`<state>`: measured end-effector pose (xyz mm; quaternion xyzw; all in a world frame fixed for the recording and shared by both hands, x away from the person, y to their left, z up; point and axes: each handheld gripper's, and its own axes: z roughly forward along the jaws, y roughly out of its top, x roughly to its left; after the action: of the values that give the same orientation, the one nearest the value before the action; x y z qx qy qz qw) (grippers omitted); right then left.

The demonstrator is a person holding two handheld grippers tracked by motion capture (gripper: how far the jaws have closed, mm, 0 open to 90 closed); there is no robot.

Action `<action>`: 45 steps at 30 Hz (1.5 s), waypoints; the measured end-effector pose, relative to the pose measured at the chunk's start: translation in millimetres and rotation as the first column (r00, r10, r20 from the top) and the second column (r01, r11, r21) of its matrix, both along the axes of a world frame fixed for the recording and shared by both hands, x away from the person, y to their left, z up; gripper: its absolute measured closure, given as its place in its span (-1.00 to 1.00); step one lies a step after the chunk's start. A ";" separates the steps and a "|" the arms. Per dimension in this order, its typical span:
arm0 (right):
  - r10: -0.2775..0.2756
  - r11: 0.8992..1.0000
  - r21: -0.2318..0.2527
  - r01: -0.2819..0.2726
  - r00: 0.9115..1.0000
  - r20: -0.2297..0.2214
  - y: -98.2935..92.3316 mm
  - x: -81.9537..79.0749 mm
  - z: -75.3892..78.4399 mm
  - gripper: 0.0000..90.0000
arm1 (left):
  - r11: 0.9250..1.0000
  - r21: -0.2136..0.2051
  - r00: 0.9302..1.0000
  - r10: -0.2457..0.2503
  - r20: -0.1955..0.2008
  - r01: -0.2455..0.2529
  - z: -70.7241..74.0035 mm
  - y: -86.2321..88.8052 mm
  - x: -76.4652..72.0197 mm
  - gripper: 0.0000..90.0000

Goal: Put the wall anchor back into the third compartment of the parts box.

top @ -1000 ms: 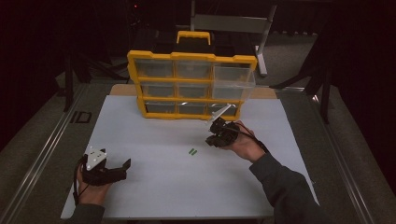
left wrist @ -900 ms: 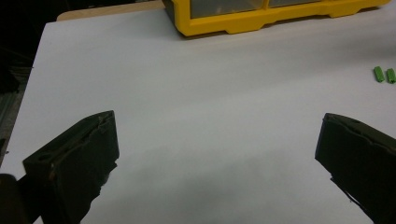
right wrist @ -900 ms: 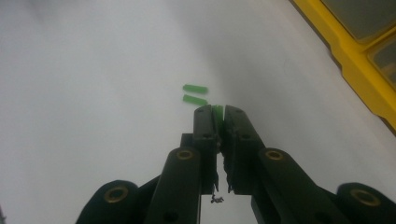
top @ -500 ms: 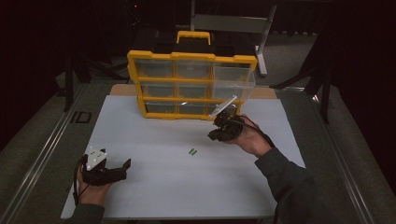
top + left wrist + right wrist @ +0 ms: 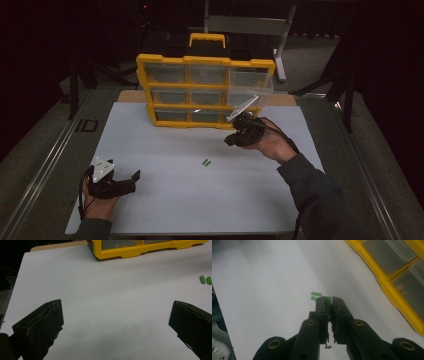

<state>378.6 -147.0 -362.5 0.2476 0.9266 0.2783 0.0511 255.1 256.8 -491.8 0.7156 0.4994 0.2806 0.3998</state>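
Observation:
My right gripper is shut on a small green piece pinched at its tips. In the high view, the right gripper hangs above the white mat, in front of the yellow organiser. A clear drawer sticks out at the organiser's upper right. Two more green pieces lie side by side on the mat; they also appear as green pieces and green pieces in the gripper views. My left gripper rests near the mat's front left, its jaws wide open and empty.
The white mat covers the table. The organiser's yellow base stands at the mat's far edge. Metal rails run along both table sides. A dark stand rises behind the organiser.
The right gripper has risen and shifted slightly right, away from the two green pieces on the mat, with a green piece still in it. The left gripper has kept still.

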 end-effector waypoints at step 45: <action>-0.025 0.998 0.061 0.021 0.998 0.052 -20.6 5.2 57.5 0.87 | 1.000 -0.001 1.000 -0.001 0.000 0.001 -0.5 -0.9 0.1 -1.00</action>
<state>383.8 -167.6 -305.1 0.2522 0.9132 0.3120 0.0714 255.2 255.9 -492.3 0.7155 0.4993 0.2802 0.4002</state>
